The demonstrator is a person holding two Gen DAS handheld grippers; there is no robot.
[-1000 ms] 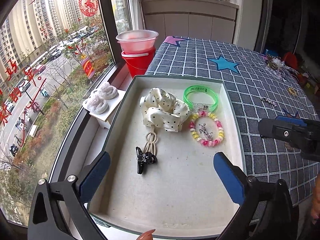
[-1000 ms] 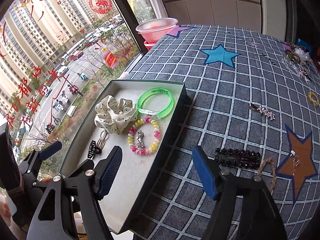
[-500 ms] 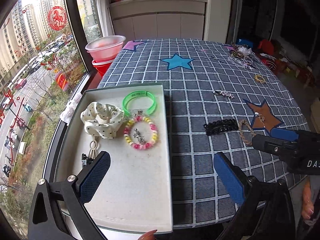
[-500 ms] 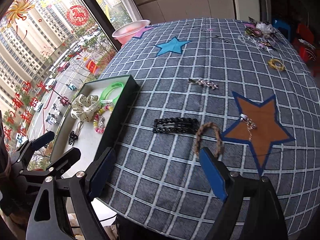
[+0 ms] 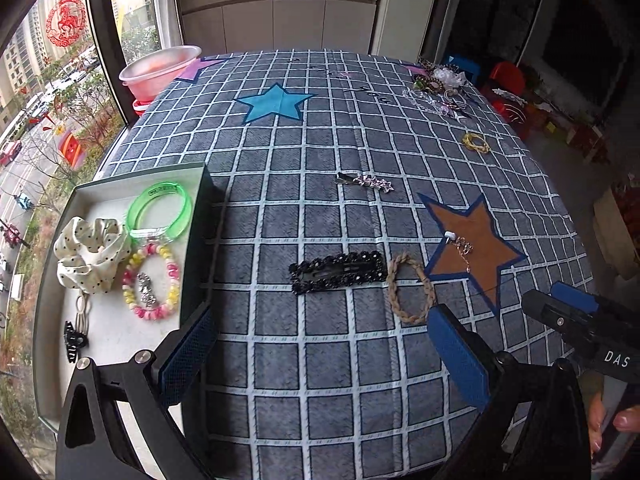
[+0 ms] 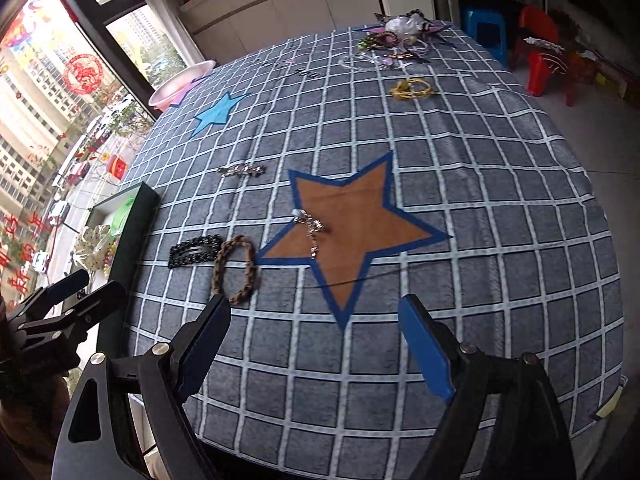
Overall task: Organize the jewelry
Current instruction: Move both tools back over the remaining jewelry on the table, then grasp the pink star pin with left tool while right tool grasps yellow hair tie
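- The table (image 5: 320,360), under a grey grid cloth with coloured stars, fills both wrist views.
- The tray (image 5: 116,344), white inside with dark walls, sits at the table's nine o'clock edge by the window.
- The left gripper (image 5: 320,352) hangs above the table's near edge, jaws spread wide with nothing between them; its left finger overlaps the tray's wall in the picture.
- The right gripper (image 6: 316,344) is likewise released and empty, jaws wide apart, over the cloth at six o'clock of the brown star (image 6: 352,224).
- In the tray lie a polka-dot scrunchie (image 5: 90,254), a green bangle (image 5: 160,210) at its one o'clock, a pink-and-yellow bead bracelet (image 5: 152,280) just below the bangle, and a small black claw clip (image 5: 74,340) at the scrunchie's six o'clock.
- On the cloth, a black beaded hair clip (image 5: 338,272) lies at three o'clock of the tray, with a braided brown bracelet (image 5: 410,288) touching its right end.
- A thin chain (image 5: 460,246) rests on the brown star.
- A silver star clip (image 5: 366,182) lies at twelve o'clock of the black clip, well apart.
- A yellow band (image 5: 476,142) and a jewelry heap (image 5: 440,86) sit toward the far one o'clock corner.
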